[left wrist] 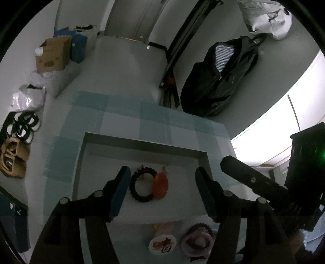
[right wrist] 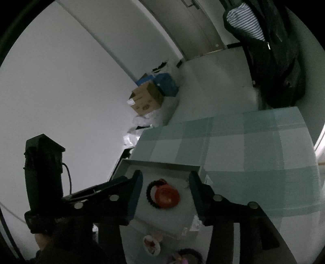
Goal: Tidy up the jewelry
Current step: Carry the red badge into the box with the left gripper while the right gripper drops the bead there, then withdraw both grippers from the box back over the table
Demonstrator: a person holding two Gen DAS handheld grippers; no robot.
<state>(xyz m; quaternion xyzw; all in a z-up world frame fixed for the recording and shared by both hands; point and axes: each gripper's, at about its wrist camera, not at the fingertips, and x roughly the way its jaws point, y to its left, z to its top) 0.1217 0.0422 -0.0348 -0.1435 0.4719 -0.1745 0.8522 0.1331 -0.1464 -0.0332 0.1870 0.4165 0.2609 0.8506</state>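
A shallow grey tray (left wrist: 142,142) sits on the checked teal cloth (left wrist: 126,117). In it lie a black bead bracelet (left wrist: 140,185) and an orange round piece (left wrist: 160,185), touching. My left gripper (left wrist: 162,182) is open and empty above the tray, fingers either side of both pieces. My right gripper (right wrist: 165,190) is open and empty, framing the same black bracelet (right wrist: 150,193) and orange piece (right wrist: 167,197). In front of the tray lie a round badge (left wrist: 162,243) and a pink and dark bracelet pile (left wrist: 198,239). The right gripper's finger shows in the left wrist view (left wrist: 251,179).
The cloth-covered table (right wrist: 264,152) ends at the far side. Beyond it are a cardboard box (left wrist: 53,54), blue boxes (left wrist: 78,47), plastic bags (left wrist: 30,95), a black jacket (left wrist: 223,77) and a door (left wrist: 132,18).
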